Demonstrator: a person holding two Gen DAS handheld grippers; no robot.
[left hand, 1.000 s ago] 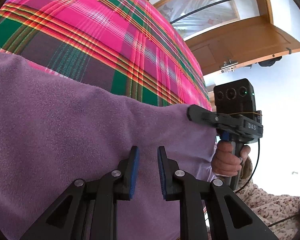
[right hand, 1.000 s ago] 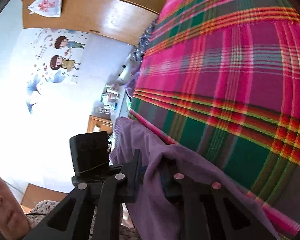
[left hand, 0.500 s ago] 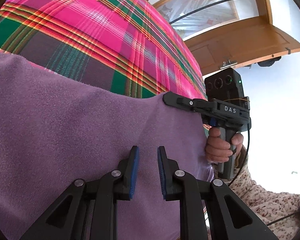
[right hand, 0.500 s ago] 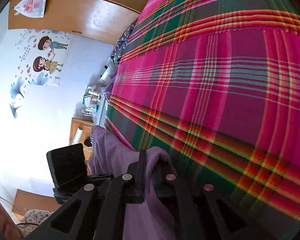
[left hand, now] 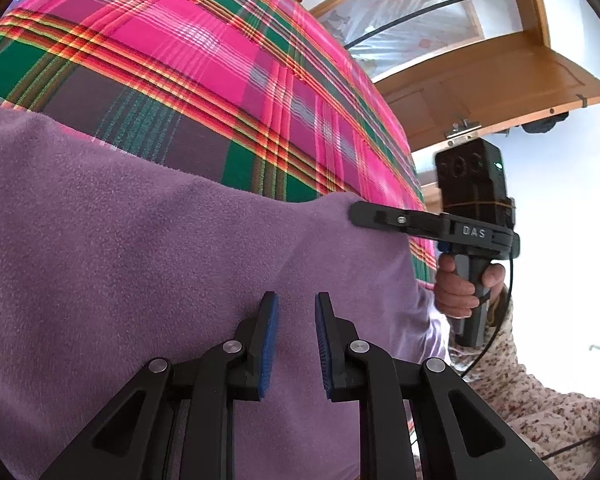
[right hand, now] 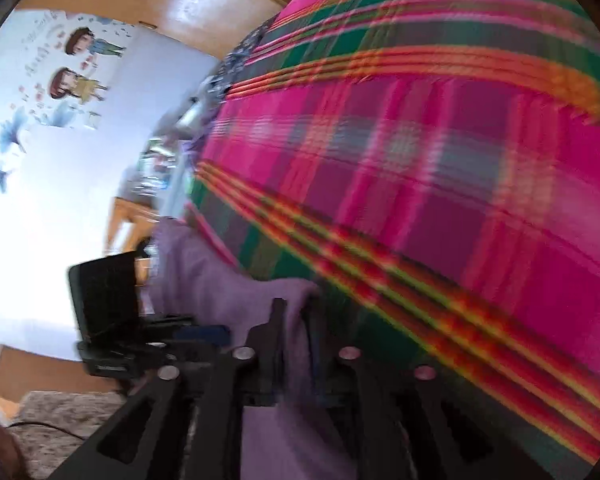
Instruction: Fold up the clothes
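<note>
A purple fleece garment (left hand: 140, 248) lies on the pink, green and red plaid bedcover (left hand: 204, 64). My left gripper (left hand: 296, 312) hovers over the garment's near part, jaws slightly apart with nothing between them. My right gripper (right hand: 298, 312) is shut on a fold of the purple garment (right hand: 228, 296) at its right corner; it also shows in the left wrist view (left hand: 356, 216), carrying that corner over the cloth. The right wrist view is motion-blurred.
The plaid bedcover (right hand: 440, 168) fills the far side. A wooden door and window frame (left hand: 480, 76) stand beyond the bed's right edge. A wall with cartoon stickers (right hand: 76, 64) and a wooden cabinet (right hand: 188, 4) are on the left.
My right gripper has carried the garment's corner leftward and forward over the cloth, folding it inward. My left gripper has stayed in place with its jaws unchanged.
</note>
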